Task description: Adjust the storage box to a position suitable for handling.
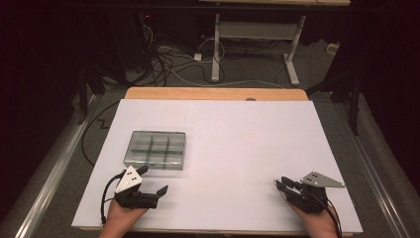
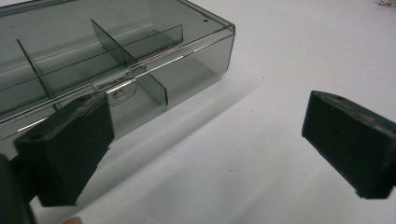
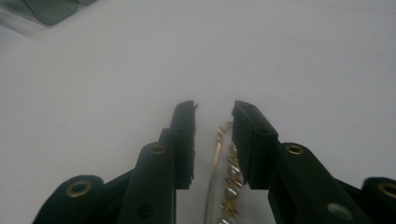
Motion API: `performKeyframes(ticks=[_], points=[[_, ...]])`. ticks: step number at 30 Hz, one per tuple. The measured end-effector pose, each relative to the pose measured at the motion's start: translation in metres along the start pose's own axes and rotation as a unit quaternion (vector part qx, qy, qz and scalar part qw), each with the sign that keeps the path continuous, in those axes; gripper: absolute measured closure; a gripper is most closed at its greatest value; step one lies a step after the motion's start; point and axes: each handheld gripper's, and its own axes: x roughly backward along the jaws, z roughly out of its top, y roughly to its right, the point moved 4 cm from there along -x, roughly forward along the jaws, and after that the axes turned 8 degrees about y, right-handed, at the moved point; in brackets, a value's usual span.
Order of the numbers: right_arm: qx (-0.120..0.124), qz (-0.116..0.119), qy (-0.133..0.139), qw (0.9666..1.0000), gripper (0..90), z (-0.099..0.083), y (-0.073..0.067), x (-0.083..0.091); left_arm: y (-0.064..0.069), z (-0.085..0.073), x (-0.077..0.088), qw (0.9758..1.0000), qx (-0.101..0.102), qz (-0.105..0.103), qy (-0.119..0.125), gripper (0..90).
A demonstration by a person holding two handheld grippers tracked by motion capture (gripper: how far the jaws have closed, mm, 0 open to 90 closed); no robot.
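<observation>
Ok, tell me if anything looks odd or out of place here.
Nothing stands out. The clear box sits flat and closed on the white table. A beaded chain lies on the table between the right gripper's slightly parted jaws, not pinched.

No writing, label, brand, number or sign can be read anywhere in these views: not on the smoky clear box (image 1: pixel 155 149), the white counter (image 1: pixel 237 148), or either gripper.
</observation>
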Motion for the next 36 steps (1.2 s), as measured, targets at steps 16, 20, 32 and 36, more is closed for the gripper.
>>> performKeyframes(ticks=[16, 20, 32, 36], points=[[0.019, 0.021, 0.006, 0.9996, 85.5, 0.002, -0.029, -0.028, -0.001, 0.0, 0.001, 1.0, 0.004, -0.002, 0.003, 45.5], [0.034, 0.025, 0.005, 0.9991, 90.0, 0.002, -0.034, -0.031, -0.002, 0.0, 0.0, 0.9999, 0.012, 0.004, -0.004, 53.3], [0.044, 0.03, 0.008, 0.9985, 90.0, 0.0, -0.039, -0.03, -0.002, 0.0, -0.001, 0.9999, 0.012, 0.001, -0.005, 80.6], [0.045, 0.034, 0.007, 0.9984, 90.0, 0.0, -0.039, -0.029, -0.003, 0.0, -0.001, 0.9999, 0.013, -0.007, -0.006, 87.8]])
